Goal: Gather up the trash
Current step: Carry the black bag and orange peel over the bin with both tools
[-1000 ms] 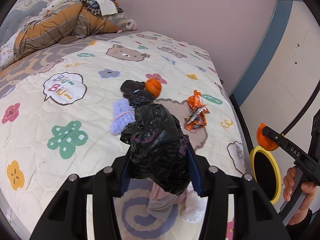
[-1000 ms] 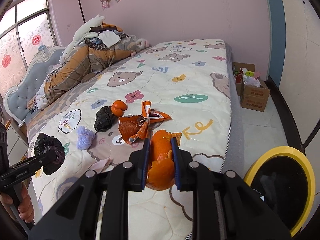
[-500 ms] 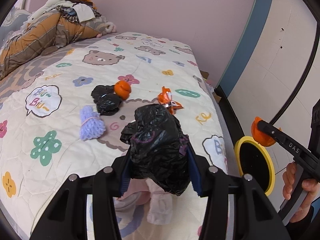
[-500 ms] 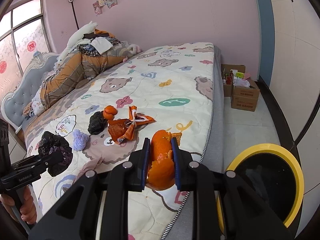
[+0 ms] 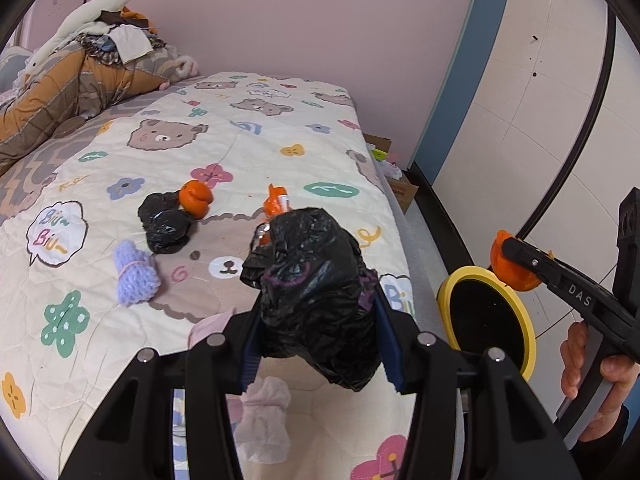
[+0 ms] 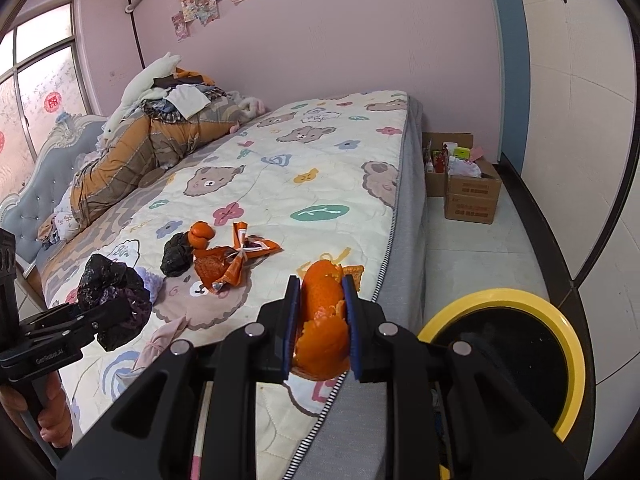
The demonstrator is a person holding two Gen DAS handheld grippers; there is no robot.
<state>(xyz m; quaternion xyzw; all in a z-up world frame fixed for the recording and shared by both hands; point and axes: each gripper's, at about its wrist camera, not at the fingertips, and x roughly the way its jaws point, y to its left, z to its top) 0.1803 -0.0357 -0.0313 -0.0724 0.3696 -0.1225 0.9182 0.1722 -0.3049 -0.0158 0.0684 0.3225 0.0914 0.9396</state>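
Between the blue pads of my left hand-held gripper (image 5: 316,324) sits a crumpled black plastic bag (image 5: 316,292), clamped and lifted clear above the near end of the bed (image 5: 256,136). My right hand-held gripper (image 6: 320,328) is pinched tight on a piece of orange peel (image 6: 322,320), which hangs over the bed's edge, close to the yellow-rimmed bin (image 6: 560,320) standing on the floor just beside the mattress. From the left wrist view I see the same peel (image 5: 512,268) held above the bin (image 5: 524,320), with the hand (image 5: 596,376) gripping the handle below.

Still lying on the quilt are more bits of trash: two balled black bags (image 5: 164,224), an orange peel lump (image 5: 195,198) touching them, and a torn orange wrapper (image 6: 236,260) just to their right. A small lilac knitted bundle (image 5: 134,272) lies near the black balls, and a pale pink cloth (image 5: 264,412) rests under my left gripper. At the far end of the bed a heap of bedding and clothes (image 6: 152,136) is piled against the headboard. Cardboard boxes (image 6: 468,184) stand on the floor by the wall.
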